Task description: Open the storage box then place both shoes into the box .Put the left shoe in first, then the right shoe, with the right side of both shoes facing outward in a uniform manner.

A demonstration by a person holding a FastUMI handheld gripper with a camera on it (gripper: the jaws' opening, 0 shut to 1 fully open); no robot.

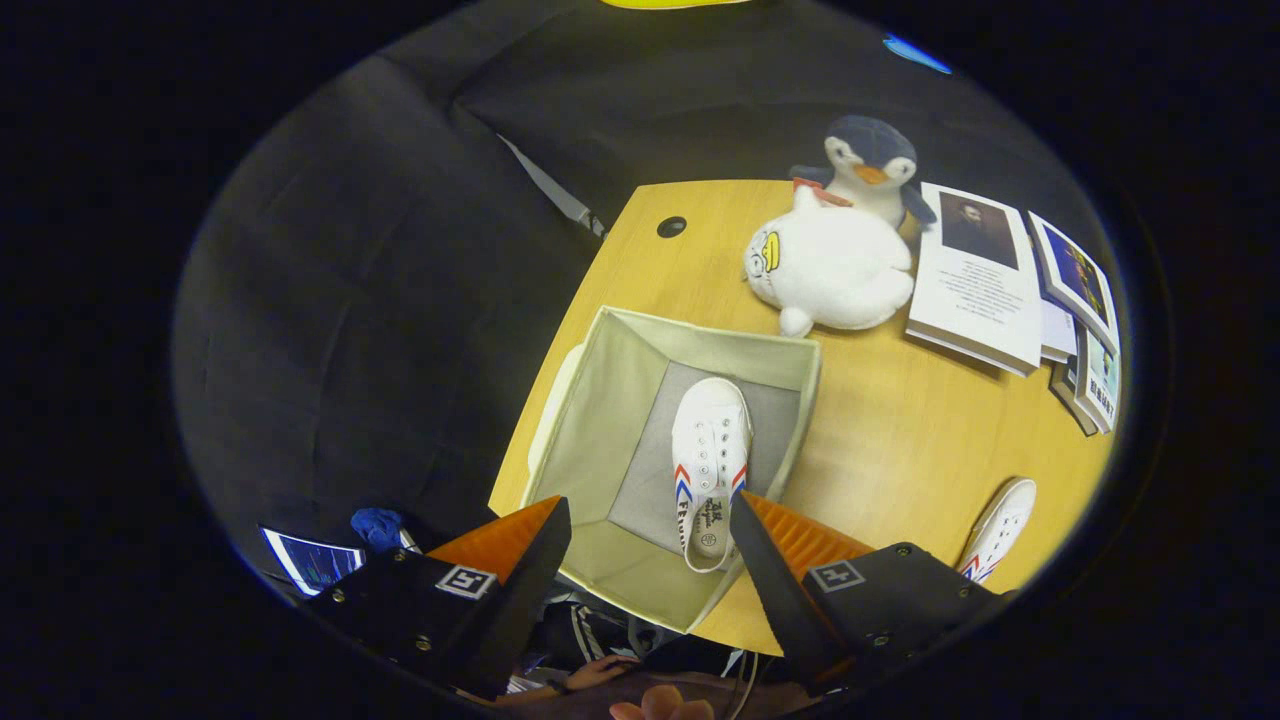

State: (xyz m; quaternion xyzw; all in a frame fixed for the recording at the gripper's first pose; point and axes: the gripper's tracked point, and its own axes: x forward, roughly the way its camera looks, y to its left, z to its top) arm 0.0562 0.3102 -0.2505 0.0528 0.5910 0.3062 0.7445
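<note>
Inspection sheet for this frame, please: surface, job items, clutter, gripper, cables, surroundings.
Surface: wooden table with a round hole near its far edge.
Job's things: open fabric storage box on the table, one white shoe lying on its floor; second shoe on the table, outside the box, beyond the right-hand finger.
Clutter: white plush, penguin plush behind it, books beside them.
Grippers: gripper above the near side of the box, jaws open, holding nothing.
Cables: nothing seen for certain.
Surroundings: black cloth wall; a person's hand below the table edge.
</note>
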